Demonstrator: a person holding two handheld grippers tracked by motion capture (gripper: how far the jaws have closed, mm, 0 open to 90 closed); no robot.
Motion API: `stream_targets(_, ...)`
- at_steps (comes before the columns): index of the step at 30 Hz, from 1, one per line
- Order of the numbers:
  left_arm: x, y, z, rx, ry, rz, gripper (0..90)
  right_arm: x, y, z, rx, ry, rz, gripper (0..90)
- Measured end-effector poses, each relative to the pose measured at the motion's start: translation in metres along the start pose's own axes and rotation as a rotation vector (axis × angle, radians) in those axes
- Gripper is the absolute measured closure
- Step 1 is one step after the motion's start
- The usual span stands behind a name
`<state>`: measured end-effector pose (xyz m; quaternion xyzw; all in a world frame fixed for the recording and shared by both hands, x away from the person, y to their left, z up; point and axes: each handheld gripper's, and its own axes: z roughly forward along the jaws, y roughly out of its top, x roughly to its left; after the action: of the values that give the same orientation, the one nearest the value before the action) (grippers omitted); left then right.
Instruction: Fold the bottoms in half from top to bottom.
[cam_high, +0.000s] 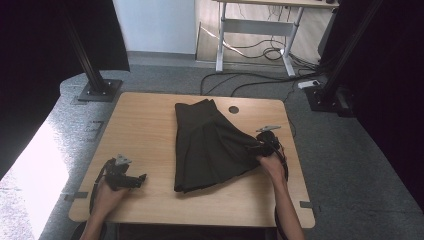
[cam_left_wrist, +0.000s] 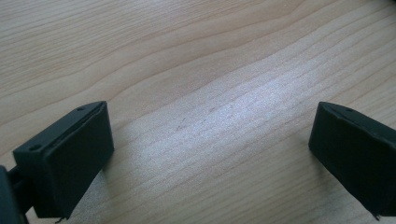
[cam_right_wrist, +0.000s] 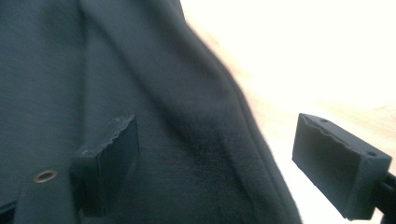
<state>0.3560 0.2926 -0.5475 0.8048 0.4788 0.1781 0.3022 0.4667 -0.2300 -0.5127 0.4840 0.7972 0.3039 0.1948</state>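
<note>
A dark skirt (cam_high: 212, 147) is laid flat near the middle of the counter (cam_high: 145, 125), with the waistband directed toward the far edge and the flared hem toward the person. The right tool (cam_high: 256, 146) is positioned at the skirt's right edge, and its jaws are seen wide apart in the right gripper view: one jaw is placed over the fabric, the other over the bare counter, so the edge (cam_right_wrist: 243, 140) is straddled but not pressed. This placement is judged to prepare a grip on the side edge, most likely so that the skirt can be folded or straightened. The left tool (cam_high: 141, 178) is rested on the counter well apart from the skirt, near the front left; its jaws are spread wide over bare wood (cam_left_wrist: 210, 116) and nothing is held. It is presumably kept aside so that the fabric is left unobstructed. No fold is yet visible in the skirt.
</note>
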Motion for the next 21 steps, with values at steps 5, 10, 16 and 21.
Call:
stream_targets(5,0.0,0.0,0.0,-0.001,0.0,-0.002,0.0,0.0,-0.013,0.015,0.047,0.083,0.009,40.0)
stream_targets(10,0.0,0.0,0.0,-0.001,0.0,-0.001,0.0,0.008,-0.023,0.012,0.021,0.117,0.042,58.8)
stream_targets(16,0.0,0.0,0.0,-0.001,0.0,-0.001,0.0,0.035,-0.04,-0.007,0.049,0.137,0.011,61.2)
stream_targets(21,0.0,0.0,0.0,-0.001,0.0,-0.001,0.0,0.072,-0.065,-0.029,0.037,0.152,-0.018,59.7)
